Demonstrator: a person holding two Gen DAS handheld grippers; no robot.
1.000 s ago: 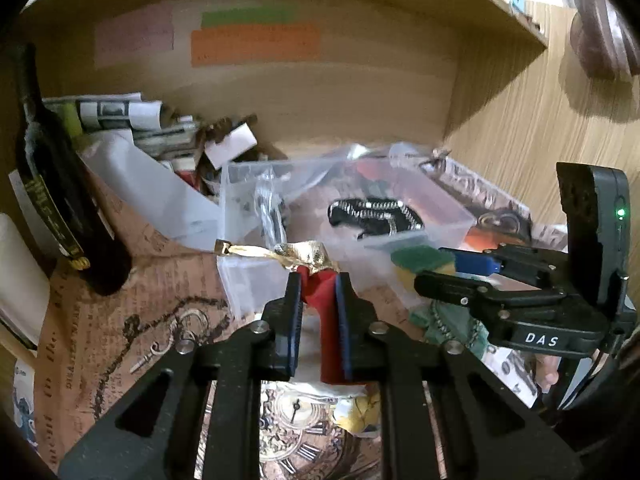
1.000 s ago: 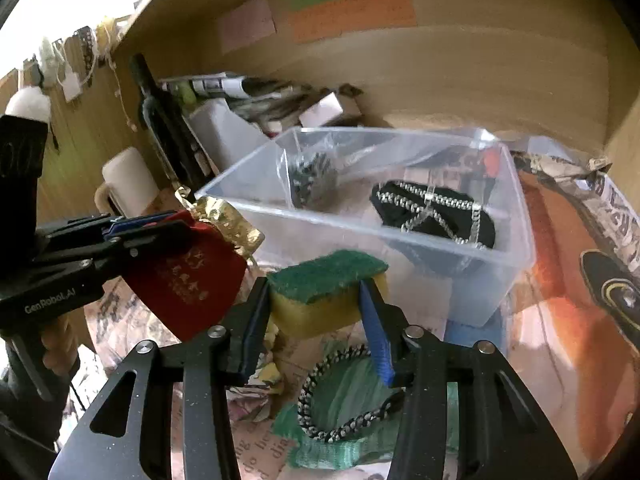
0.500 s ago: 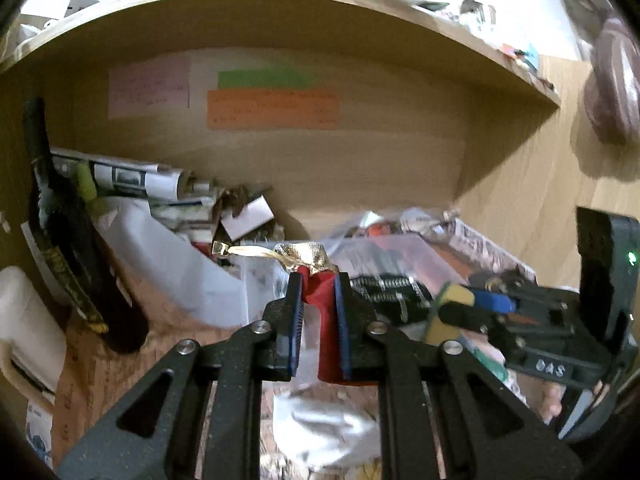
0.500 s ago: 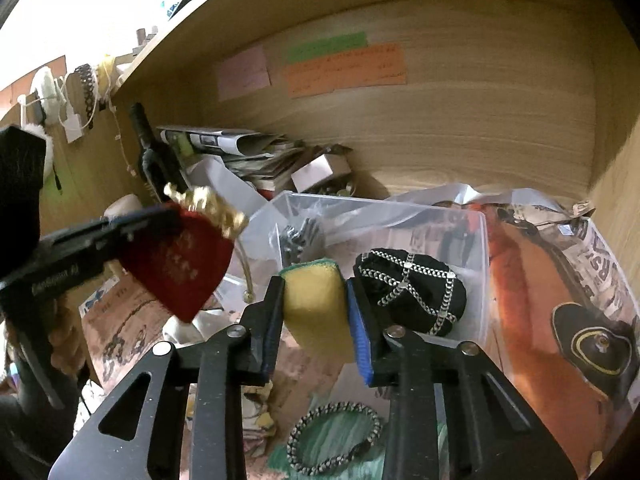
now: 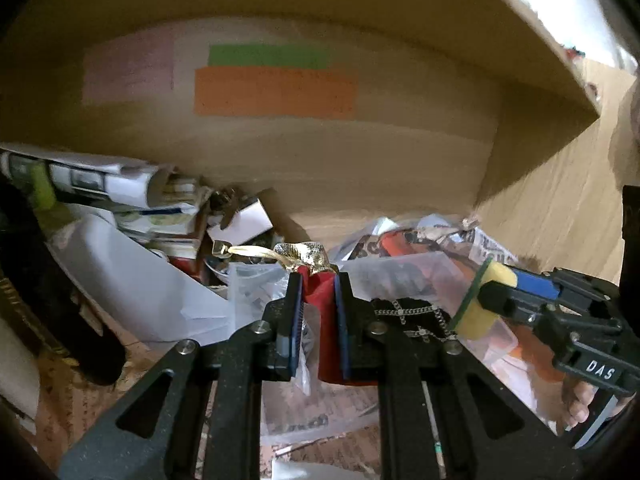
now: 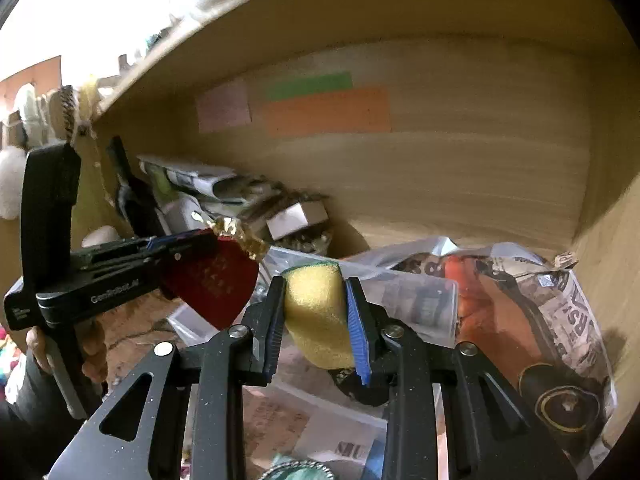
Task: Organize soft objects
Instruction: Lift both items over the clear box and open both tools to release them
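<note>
My left gripper [image 5: 317, 292] is shut on a red pouch [image 5: 326, 332] with a gold ribbon top [image 5: 298, 256], held in the air over a clear plastic bin [image 5: 400, 276]. My right gripper [image 6: 314, 304] is shut on a yellow sponge [image 6: 316, 316] with a green scrub side, also held above the bin [image 6: 416, 300]. The sponge [image 5: 478, 304] and right gripper show at the right of the left wrist view. The red pouch [image 6: 212, 284] and left gripper show at the left of the right wrist view. A black pouch with silver chains [image 5: 412, 316] lies in the bin.
I am inside a wooden shelf nook with coloured notes [image 5: 276, 88] on the back wall. Rolled papers and boxes [image 5: 132, 200] are piled at the back left beside a dark bottle [image 6: 132, 196]. Printed paper [image 6: 540, 312] covers the right side of the shelf floor.
Both grippers have risen and tilted up with their loads, so more back wall and less floor shows. The sponge is now turned on edge, green side away.
</note>
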